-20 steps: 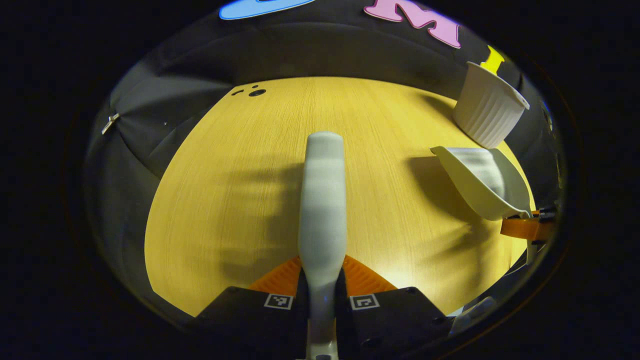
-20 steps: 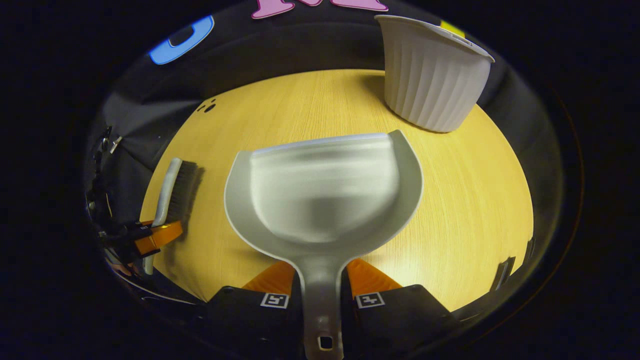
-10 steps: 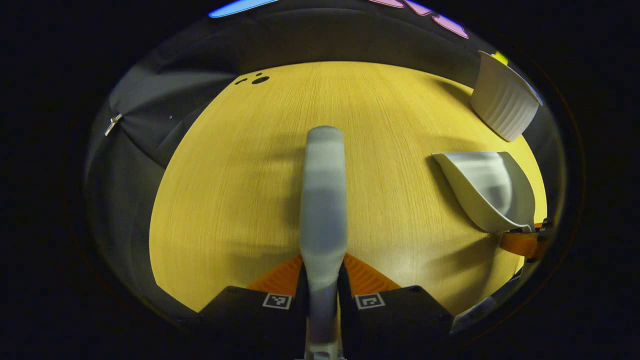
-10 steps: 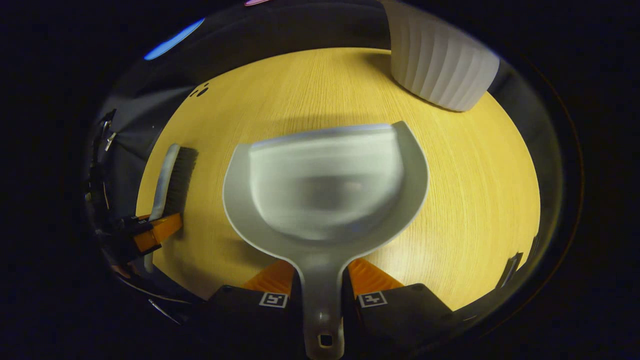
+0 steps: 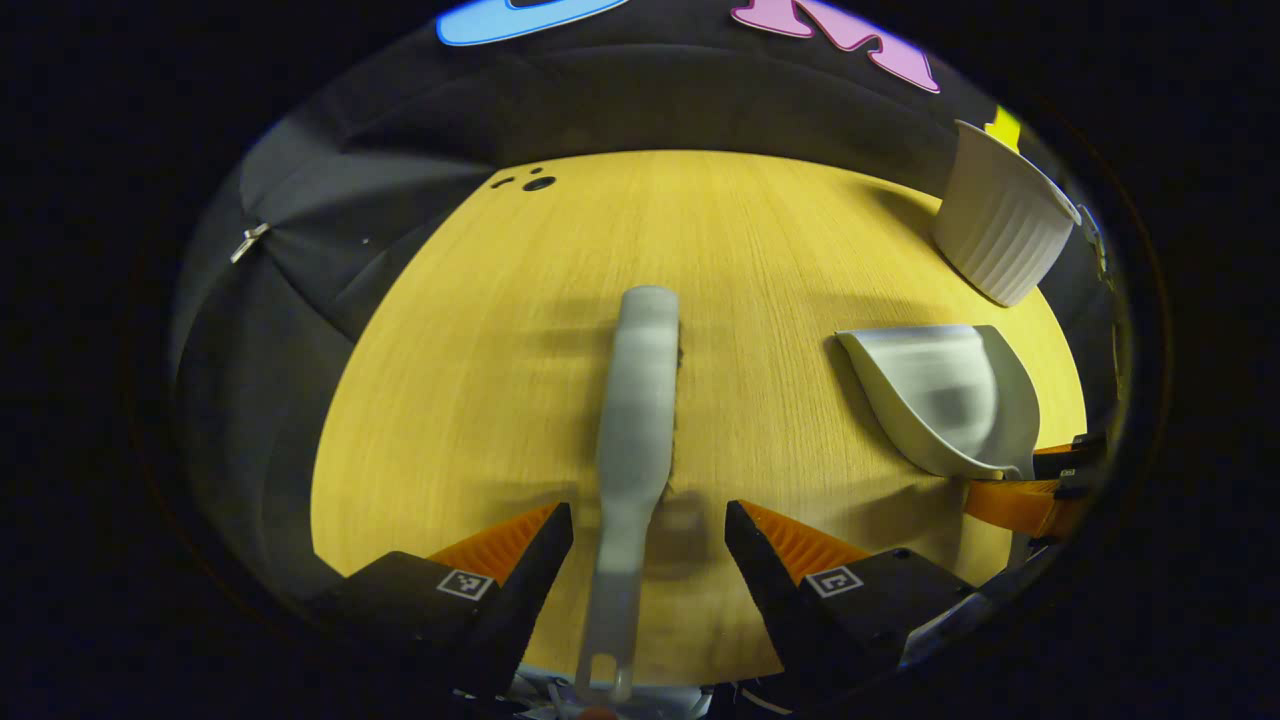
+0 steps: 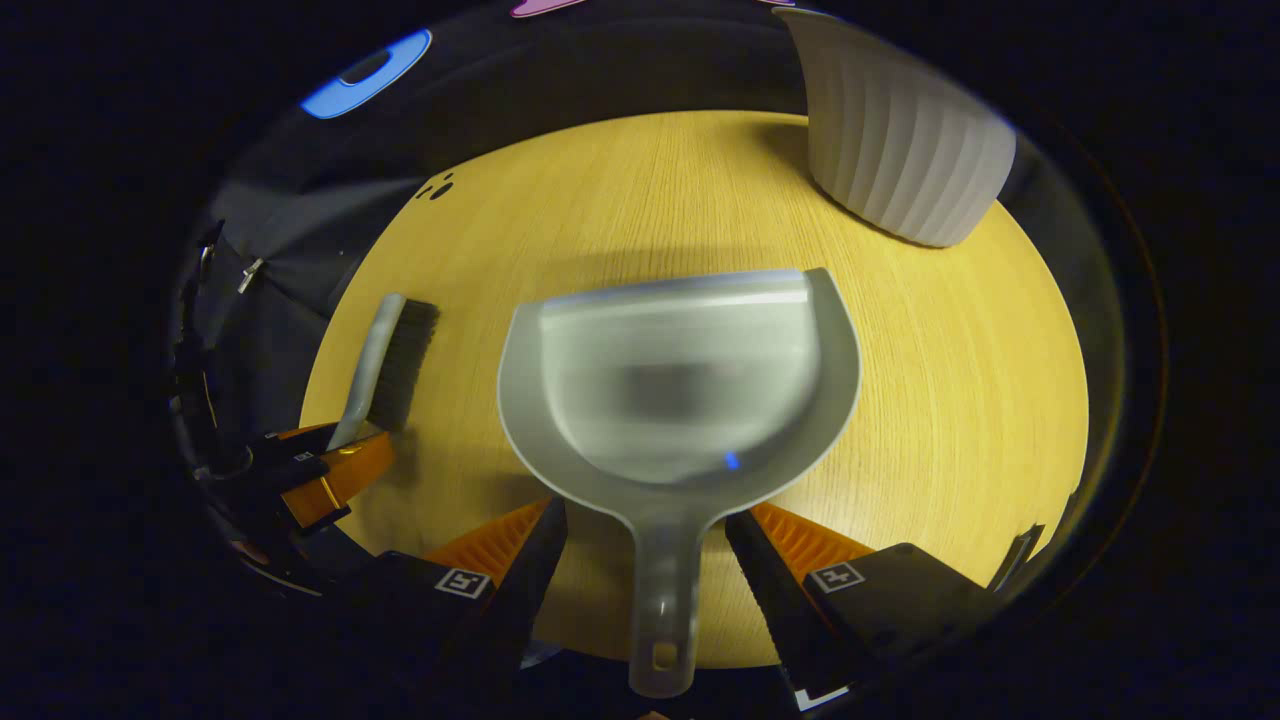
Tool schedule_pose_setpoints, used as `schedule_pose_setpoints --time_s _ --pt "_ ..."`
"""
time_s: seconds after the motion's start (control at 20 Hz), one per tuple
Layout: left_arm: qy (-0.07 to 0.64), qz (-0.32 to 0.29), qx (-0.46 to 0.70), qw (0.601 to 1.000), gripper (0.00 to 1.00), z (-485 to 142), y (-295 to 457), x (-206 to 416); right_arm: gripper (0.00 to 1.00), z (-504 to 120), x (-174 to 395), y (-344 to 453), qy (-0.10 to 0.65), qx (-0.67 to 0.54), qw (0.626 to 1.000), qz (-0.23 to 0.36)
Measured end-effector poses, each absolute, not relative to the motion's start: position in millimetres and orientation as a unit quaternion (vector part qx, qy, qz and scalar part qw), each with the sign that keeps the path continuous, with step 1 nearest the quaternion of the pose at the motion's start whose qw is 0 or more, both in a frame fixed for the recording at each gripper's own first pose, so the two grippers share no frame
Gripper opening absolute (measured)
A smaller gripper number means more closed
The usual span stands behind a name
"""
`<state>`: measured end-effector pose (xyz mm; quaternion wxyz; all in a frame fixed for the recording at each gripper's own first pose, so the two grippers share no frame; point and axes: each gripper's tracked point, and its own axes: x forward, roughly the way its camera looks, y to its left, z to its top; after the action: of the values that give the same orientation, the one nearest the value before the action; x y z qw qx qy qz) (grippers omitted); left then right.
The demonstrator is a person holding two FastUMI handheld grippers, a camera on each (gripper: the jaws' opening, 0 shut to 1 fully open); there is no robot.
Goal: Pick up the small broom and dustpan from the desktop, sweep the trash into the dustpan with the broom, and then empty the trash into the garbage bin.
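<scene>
on a pale wooden desktop (image 5: 480, 350), the left gripper (image 5: 648, 545) stands with its fingers spread wide, the small broom (image 5: 635, 400) lying lengthwise in the gap between them with neither finger touching it; its slim handle runs back toward the camera and its head points ahead, with a thin line of dark bristles showing along its right edge. to the right of those fingers, in the left gripper view, the dustpan (image 5: 945, 400) sits on the wood, and beyond it a ribbed white garbage bin (image 5: 1000, 240) stands near the far edge. in the right gripper view, the broom (image 6: 385, 370) shows again far to the left of the fingers, bristles turned right; the right gripper (image 6: 648, 545) is likewise open, its fingers set clear on either side of the dustpan's narrow handle (image 6: 665, 600), while the wide scoop (image 6: 685, 385) spreads ahead of them and the bin (image 6: 905, 150) stands ahead and to the right. no trash can be made out on the wood or in the scoop. both tools look like light, stiff, smooth plastic, likely to twist in a loose pinch, so each is best taken on its handle close to the head or scoop, squarely between the pads.
</scene>
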<state>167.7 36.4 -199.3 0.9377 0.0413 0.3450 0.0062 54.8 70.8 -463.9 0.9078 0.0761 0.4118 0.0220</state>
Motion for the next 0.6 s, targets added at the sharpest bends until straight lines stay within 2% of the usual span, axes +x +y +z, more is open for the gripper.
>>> schedule_pose_setpoints --time_s 0.1,0.25,0.45,0.6 --pt "0.306 0.011 0.027 0.952 0.98 -174.5 31.6 152.3 0.99 -446.9 44.9 71.0 0.397 0.066 0.915 0.027" --pt "0.225 0.011 -0.001 0.974 0.97 -127.9 25.9 125.6 0.99 -404.1 34.3 64.7 0.334 0.039 0.941 0.027" --pt "0.118 -0.004 -0.013 0.993 0.97 -65.1 20.0 83.3 0.99 -318.2 13.0 54.4 0.200 0.002 0.980 0.015" --pt "0.056 -0.032 -0.021 0.998 0.97 -35.2 15.4 58.6 0.99 -259.9 -6.2 53.9 0.102 -0.006 0.995 0.013"
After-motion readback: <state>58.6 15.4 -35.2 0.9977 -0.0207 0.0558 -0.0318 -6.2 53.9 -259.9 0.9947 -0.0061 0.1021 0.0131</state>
